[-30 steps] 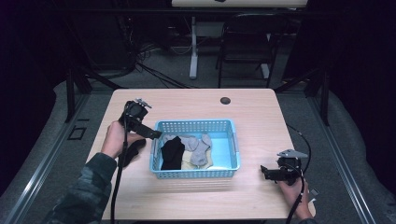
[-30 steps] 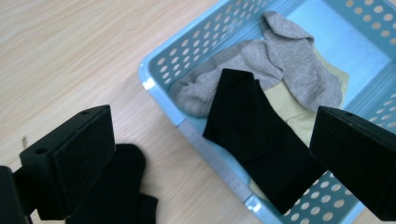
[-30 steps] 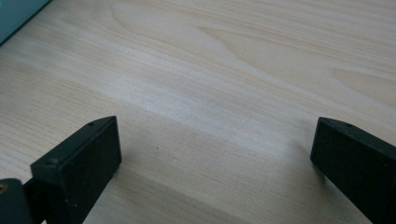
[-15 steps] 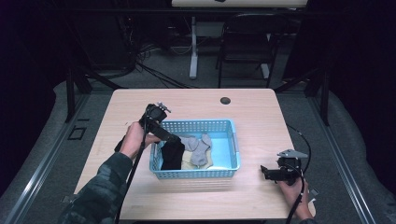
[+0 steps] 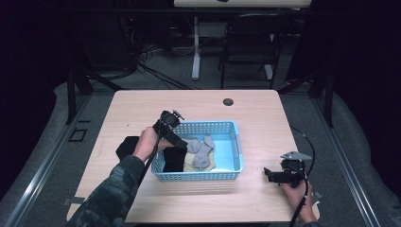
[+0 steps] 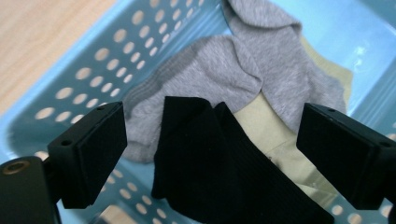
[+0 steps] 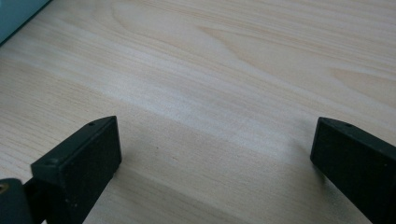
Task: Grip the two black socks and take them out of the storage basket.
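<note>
Two claws are showing on my feed, and I am reading the desk (image 5: 142, 101) from its left side across. Nearest the left edge, a black piece of cloth (image 5: 126, 146) is lying flat on the wood, just beside the blue basket (image 5: 236, 149). Next, the person's left hand (image 5: 146, 144) is holding the left claw (image 6: 210, 154) over the basket's left end, tilting down into it. Its jaws are standing spread, though they have just been closing a little, and the black sock (image 6: 224, 172) is lying between them without either pad pressing on it. That black sock is sitting in the left part of the basket, overlapping a grey sock (image 6: 224, 74) and a pale yellow sock (image 6: 275, 135). A second grey sock (image 6: 289, 60) is draping over the first, toward the basket's middle, while the right part of the basket is showing bare blue floor. Farther right, well apart from the basket, the right claw (image 7: 210, 163) is resting low over bare wood near the front right corner, gripped by the right hand (image 5: 298, 191). Its jaws are spreading wide with nothing between them.
</note>
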The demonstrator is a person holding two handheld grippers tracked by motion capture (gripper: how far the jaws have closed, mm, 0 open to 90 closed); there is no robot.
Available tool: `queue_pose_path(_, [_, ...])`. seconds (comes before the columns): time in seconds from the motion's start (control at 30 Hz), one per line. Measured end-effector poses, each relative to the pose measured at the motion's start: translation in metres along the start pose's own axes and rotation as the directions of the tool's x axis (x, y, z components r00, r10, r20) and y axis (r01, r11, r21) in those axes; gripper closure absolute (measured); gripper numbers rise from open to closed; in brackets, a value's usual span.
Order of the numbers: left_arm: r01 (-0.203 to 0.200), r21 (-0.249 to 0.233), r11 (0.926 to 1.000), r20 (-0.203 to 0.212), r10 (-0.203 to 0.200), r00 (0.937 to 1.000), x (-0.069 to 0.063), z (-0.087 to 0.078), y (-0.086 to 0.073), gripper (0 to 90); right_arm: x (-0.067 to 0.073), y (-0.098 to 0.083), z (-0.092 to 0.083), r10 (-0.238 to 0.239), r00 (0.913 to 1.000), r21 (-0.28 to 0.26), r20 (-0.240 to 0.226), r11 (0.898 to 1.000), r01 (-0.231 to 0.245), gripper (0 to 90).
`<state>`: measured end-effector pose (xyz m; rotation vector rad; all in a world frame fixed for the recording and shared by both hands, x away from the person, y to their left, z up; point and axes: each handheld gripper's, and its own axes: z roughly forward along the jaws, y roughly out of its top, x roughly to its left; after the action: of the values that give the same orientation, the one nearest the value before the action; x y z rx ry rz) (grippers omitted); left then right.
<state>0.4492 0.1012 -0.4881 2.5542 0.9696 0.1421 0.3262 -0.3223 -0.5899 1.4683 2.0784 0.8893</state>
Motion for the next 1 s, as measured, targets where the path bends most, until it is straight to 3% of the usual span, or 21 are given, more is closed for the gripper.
queue_pose_path(0.3, [0.009,0.076,0.9971,-0.042,-0.006,0.9991,-0.005,0.024,0.005,22.9,0.000,0.000,0.000,-0.001,1.0000,-0.001,0.005,1.000,0.001,1.3])
queue_pose_path(0.5, [0.024,0.146,0.9890,-0.104,-0.009,0.9946,-0.009,0.036,0.009,34.4,0.000,0.000,0.000,0.000,1.0000,-0.003,0.003,1.000,0.000,1.4])
queue_pose_path(0.63, [0.027,0.190,0.9815,-0.136,-0.001,0.9907,-0.009,0.043,0.010,47.8,0.000,0.000,0.000,0.000,1.0000,-0.003,0.003,1.000,0.000,1.4])
queue_pose_path(0.73, [0.036,0.185,0.9820,-0.153,-0.008,0.9882,-0.008,0.043,0.010,59.7,0.000,0.000,0.000,0.000,1.0000,-0.003,0.003,1.000,0.000,1.4])
queue_pose_path(0.83, [0.045,0.177,0.9832,-0.143,-0.019,0.9895,-0.006,0.042,0.009,73.0,0.000,0.000,0.000,0.000,1.0000,-0.003,0.003,1.000,0.000,1.4])
queue_pose_path(1.0, [0.028,0.145,0.9890,-0.120,-0.011,0.9928,-0.006,0.035,0.007,79.9,0.000,0.000,0.000,0.000,1.0000,-0.003,0.003,1.000,0.000,1.4])
